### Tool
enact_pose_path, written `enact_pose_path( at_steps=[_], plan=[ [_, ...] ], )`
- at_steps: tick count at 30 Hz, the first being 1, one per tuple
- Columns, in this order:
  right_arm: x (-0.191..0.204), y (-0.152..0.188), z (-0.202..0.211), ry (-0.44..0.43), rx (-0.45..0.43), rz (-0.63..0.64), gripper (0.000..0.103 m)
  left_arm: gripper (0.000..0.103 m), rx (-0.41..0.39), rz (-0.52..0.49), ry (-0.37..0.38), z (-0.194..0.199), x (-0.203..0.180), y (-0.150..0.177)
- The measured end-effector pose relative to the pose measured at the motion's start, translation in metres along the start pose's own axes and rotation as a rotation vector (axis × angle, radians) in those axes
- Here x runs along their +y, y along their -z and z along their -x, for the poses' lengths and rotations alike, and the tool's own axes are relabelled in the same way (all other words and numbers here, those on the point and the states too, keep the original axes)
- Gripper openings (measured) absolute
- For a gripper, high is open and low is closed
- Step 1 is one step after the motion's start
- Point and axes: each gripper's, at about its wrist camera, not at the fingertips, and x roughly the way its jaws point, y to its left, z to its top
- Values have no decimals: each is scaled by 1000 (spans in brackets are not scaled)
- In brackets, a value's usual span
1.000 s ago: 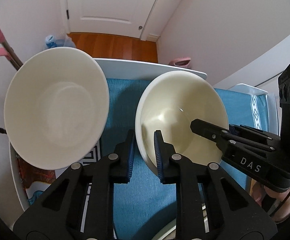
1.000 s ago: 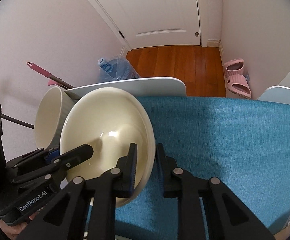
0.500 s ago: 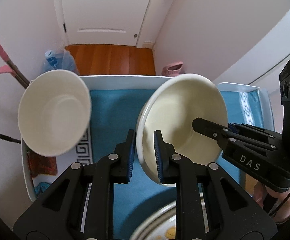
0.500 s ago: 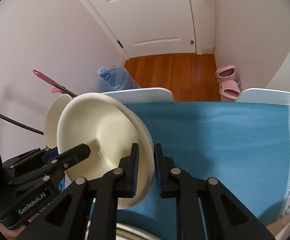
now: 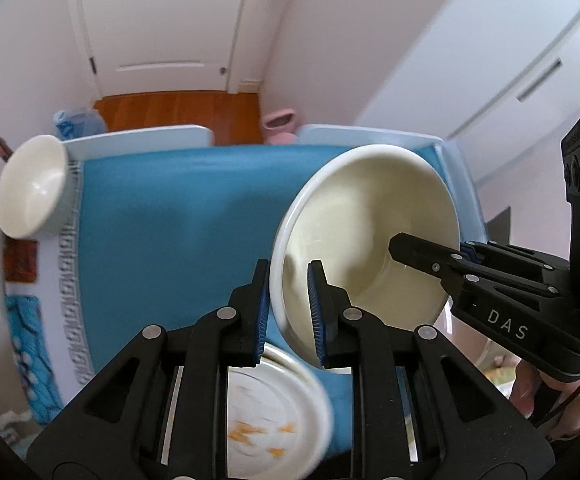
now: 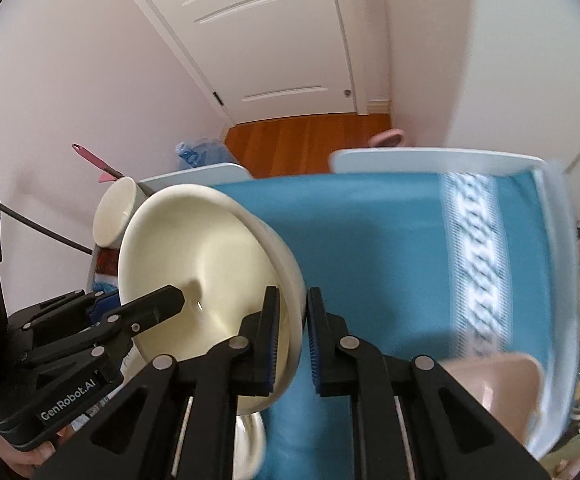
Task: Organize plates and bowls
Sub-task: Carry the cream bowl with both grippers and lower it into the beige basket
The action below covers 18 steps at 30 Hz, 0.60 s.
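White door and wood floor are seen behind a worktop (image 5: 29, 280) covered by a teal cloth (image 5: 161, 232). Cream bowl (image 5: 370, 240) is held tilted, clear of the cloth, its rim clenched by the left gripper (image 5: 287, 312) on one side and the right gripper (image 6: 293, 344) opposite, presumably for stability. White bowl (image 5: 29, 188) sits at the far corner; a patterned plate (image 5: 273, 412) lies below.
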Motion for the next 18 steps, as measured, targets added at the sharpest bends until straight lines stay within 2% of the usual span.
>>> enact_pose_path(
  at_steps=[8, 18],
  plan=[
    [-67, 42, 47, 49, 5, -13, 12, 16, 30, -33, 41, -9, -81, 34],
    [-121, 88, 55, 52, 51, -30, 12, 16, 100, -34, 28, -43, -134, 71]
  ],
)
